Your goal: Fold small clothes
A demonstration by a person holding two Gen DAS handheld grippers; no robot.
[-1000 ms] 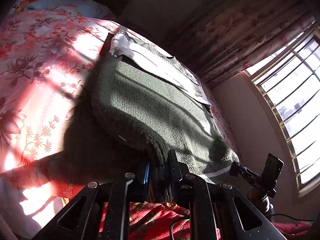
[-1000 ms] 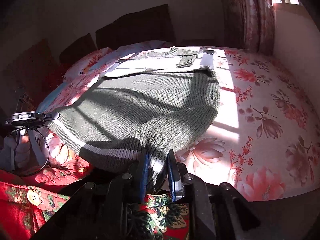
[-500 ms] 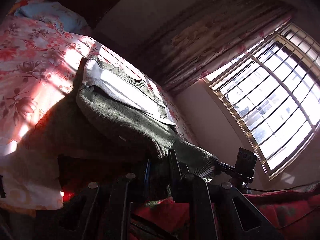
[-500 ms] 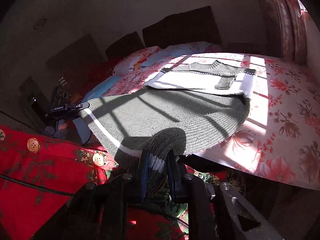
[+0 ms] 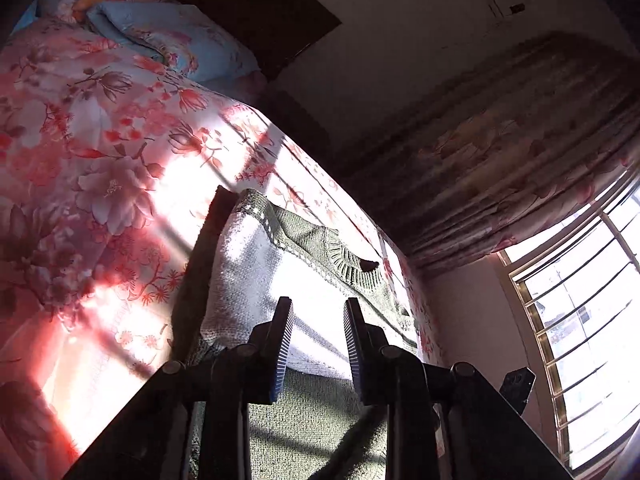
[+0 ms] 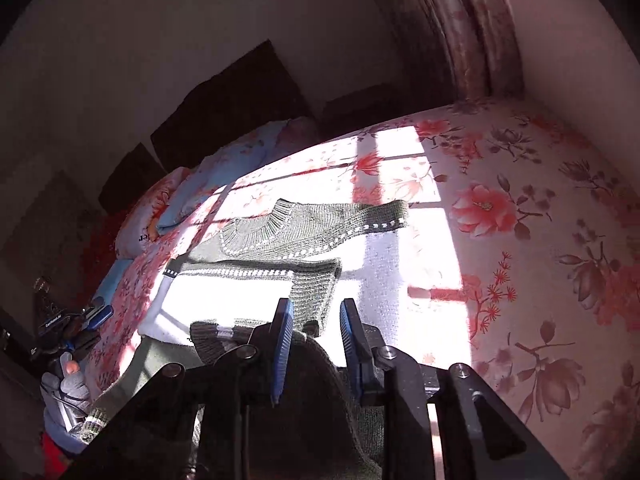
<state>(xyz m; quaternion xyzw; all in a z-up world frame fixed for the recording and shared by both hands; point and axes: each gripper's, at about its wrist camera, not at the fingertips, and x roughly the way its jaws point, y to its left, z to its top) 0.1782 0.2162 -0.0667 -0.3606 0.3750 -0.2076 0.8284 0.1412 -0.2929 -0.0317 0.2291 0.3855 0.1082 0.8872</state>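
Since a second ago both grippers have carried the bottom edge of the sweater (image 5: 308,412) up the bed and let it go: then each was pinched on the hem, now the lower half lies doubled over the chest. The left gripper (image 5: 318,344) stands with its jaws apart and nothing between the pads; the grey-green knit lies just below and ahead of them, with the white band of the sweater beyond the fingertips. The right gripper (image 6: 314,344) has just been opening; its jaws are parted, with a dark fold of the knit bunched low between the fingers (image 6: 282,344), but the pads do not press on it. In the right view the sweater (image 6: 304,232) lies flat on the flowered bedspread (image 6: 540,260), neck toward the pillows (image 6: 224,176), one green cuff folded across the white chest. At that view's lower left a gloved hand (image 6: 68,384) grips the other tool.
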